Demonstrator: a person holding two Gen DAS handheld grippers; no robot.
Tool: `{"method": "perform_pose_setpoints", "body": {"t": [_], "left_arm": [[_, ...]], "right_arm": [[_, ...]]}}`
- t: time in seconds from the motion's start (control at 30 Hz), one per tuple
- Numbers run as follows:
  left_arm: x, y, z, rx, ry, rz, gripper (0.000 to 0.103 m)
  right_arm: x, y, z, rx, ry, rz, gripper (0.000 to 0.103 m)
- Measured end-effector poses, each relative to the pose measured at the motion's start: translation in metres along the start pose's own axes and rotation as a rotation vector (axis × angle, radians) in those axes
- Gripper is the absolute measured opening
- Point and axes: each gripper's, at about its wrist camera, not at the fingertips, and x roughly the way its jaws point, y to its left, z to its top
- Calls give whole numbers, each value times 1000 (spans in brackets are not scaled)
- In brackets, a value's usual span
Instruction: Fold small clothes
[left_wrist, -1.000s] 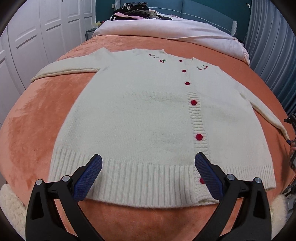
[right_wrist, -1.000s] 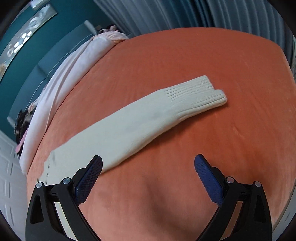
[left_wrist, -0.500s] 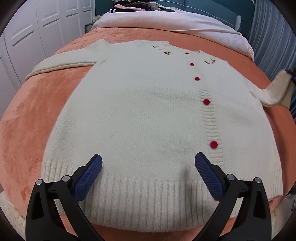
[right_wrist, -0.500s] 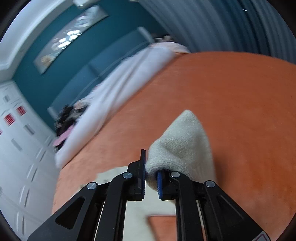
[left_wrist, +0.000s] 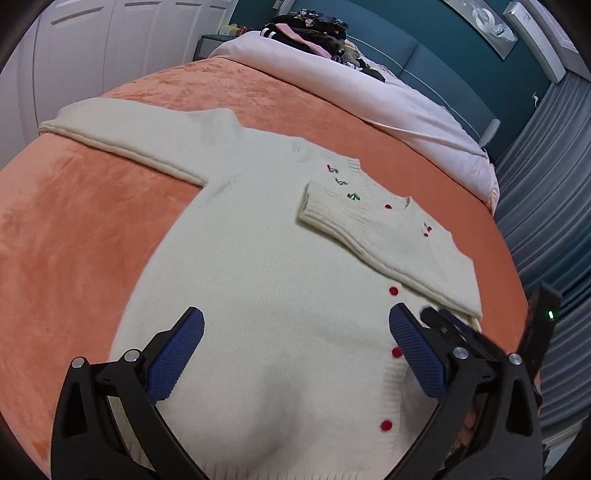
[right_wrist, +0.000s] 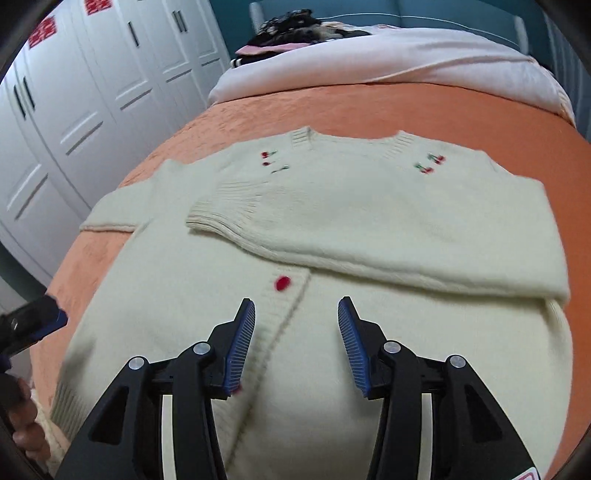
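The cream knit cardigan (left_wrist: 266, 280) lies flat, front up, on the orange plush bedspread (left_wrist: 74, 229). One sleeve (right_wrist: 369, 236) is folded across its chest, the ribbed cuff (right_wrist: 225, 206) resting just below the neckline; the other sleeve (left_wrist: 122, 133) is stretched out away from the body onto the bedspread.

By its look the cardigan is light, soft and limp: a fuzzy, fairly thick knit that should drape and sag when lifted, and grip rather than slide on the plush. The ribbed cuffs and hem are firmer and thicker, so the outstretched sleeve's cuff looks like the best place to pinch, clear of the small red buttons (right_wrist: 282, 283) running down the placket and the cherry embroidery (right_wrist: 430, 164) near the collar.

The left gripper (left_wrist: 295, 354) hovers over the cardigan's lower body, jaws wide apart and empty. The right gripper (right_wrist: 295, 347) hangs above the placket, its ridged blue pads (right_wrist: 240, 347) parting, nothing between them.
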Motion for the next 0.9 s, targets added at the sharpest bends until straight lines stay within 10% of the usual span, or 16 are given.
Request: {"method": "perform_pose_setpoints", "body": {"t": [0.27,0.47,0.53,0.7,0.77,0.9], "left_arm": [[101,-16,46,-149,127,-67,97],[143,-14,65,-278,154,-93,41],[142,-21,77,-262,139,-144,15],[125,-31,95,-142,16,-130,12],[150,-16,83,-167,95,-69,12],[151,6,69,-243,76,-109,12]], "right_arm": [[-36,-133,-21,436,-70,-69,59],[-17,-200,-17,814,-162,98,56],[-16,-200,-7,821,-190,109,9],[-41,-183,7,672,-342,58,10],[-9,-197,-8,677,-200,-30,8],[-14,-196,-16,712,-226,8,9]]}}
